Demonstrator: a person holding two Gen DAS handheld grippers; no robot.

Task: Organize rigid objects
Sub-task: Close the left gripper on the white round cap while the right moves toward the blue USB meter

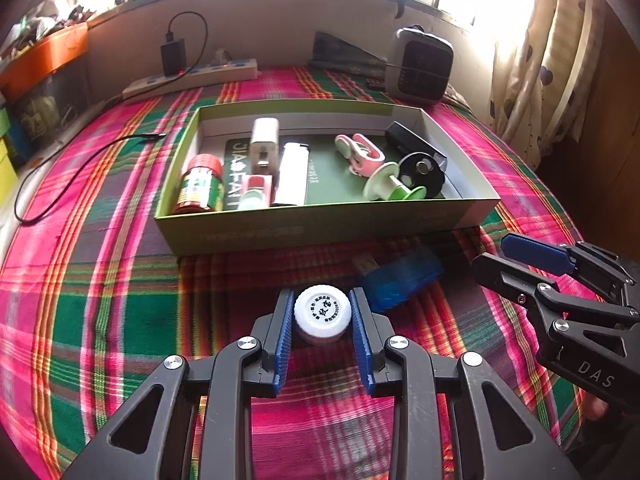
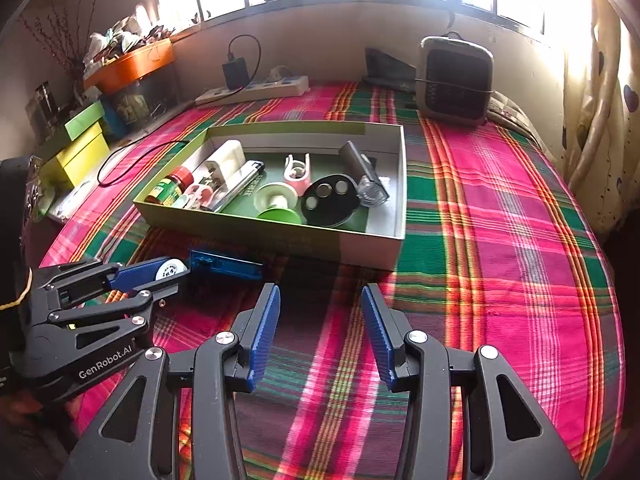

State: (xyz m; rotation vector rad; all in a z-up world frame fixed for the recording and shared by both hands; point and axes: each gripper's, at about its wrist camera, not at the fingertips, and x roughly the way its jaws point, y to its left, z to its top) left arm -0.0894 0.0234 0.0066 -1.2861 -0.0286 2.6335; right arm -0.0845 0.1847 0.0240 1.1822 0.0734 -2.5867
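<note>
My left gripper [image 1: 322, 308] is shut on a small white-capped bottle [image 1: 322, 313] just above the plaid cloth, its blue pads pressing both sides of the cap. Seen from the right wrist, that same gripper [image 2: 168, 270] holds the bottle [image 2: 171, 269] at the left. A blue translucent rectangular object [image 1: 400, 278] [image 2: 226, 266] lies on the cloth just beyond, in front of the green open box [image 1: 320, 226] [image 2: 280, 236]. The box holds a red-lidded jar [image 1: 198, 184], a white lighter [image 1: 292, 174], a pink clip [image 1: 360, 154], a green spool [image 1: 394, 188] and a black disc [image 1: 422, 174]. My right gripper [image 2: 320, 322] [image 1: 508, 256] stands open over bare cloth.
A power strip [image 1: 192, 78] with a black charger stands at the back wall. A grey fan heater [image 1: 420, 66] sits at the back right. A black cable [image 1: 80, 168] trails over the cloth at left. Coloured boxes and an orange bin [image 2: 132, 66] crowd the left edge. Curtains hang at right.
</note>
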